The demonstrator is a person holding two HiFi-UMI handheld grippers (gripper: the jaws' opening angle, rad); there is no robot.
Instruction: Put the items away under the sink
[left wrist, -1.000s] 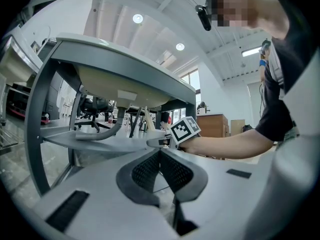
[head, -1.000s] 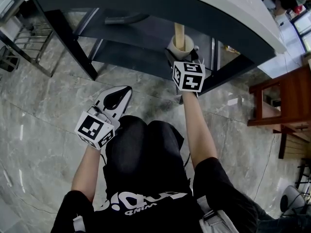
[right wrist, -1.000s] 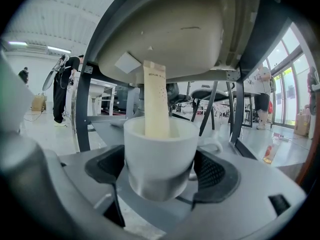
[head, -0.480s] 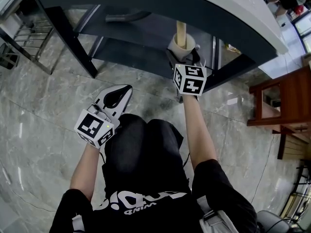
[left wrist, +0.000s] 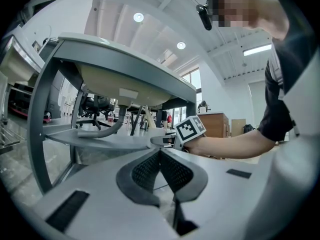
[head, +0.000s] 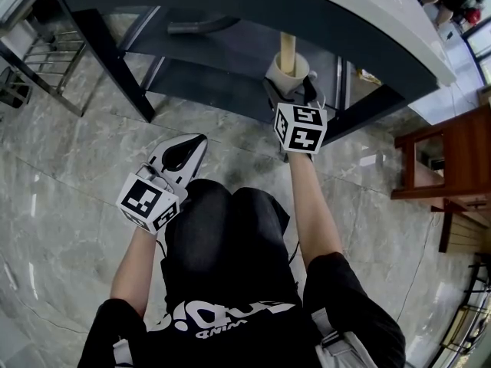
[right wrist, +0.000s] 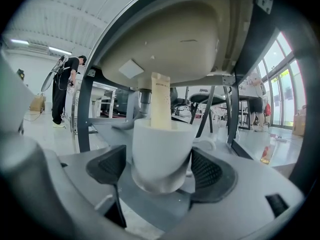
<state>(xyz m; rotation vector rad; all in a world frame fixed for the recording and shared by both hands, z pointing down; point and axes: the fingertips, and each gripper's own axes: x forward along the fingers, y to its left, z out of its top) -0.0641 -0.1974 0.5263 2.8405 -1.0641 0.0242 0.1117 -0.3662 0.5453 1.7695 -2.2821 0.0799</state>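
My right tongs (right wrist: 160, 169) hold the white cup (right wrist: 161, 151) with a tan box (right wrist: 160, 106) inside. I think it's sitting on the far shelf (head: 207, 90) under the sink (head: 322, 10). I only need to let go. My left tongs (left wrist: 160, 156) are pinched shut, empty.

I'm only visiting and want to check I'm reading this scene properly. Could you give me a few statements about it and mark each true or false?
1. The right gripper has a white cup between its jaws. True.
2. The cup is empty. False: a tall beige carton stands in it.
3. The left gripper has its jaws spread wide. False: they are together, with nothing between them.
4. A grey hose lies on the shelf under the sink. True.
5. Both grippers reach under the sink. False: only the right one does; the left is beside the person's knee.
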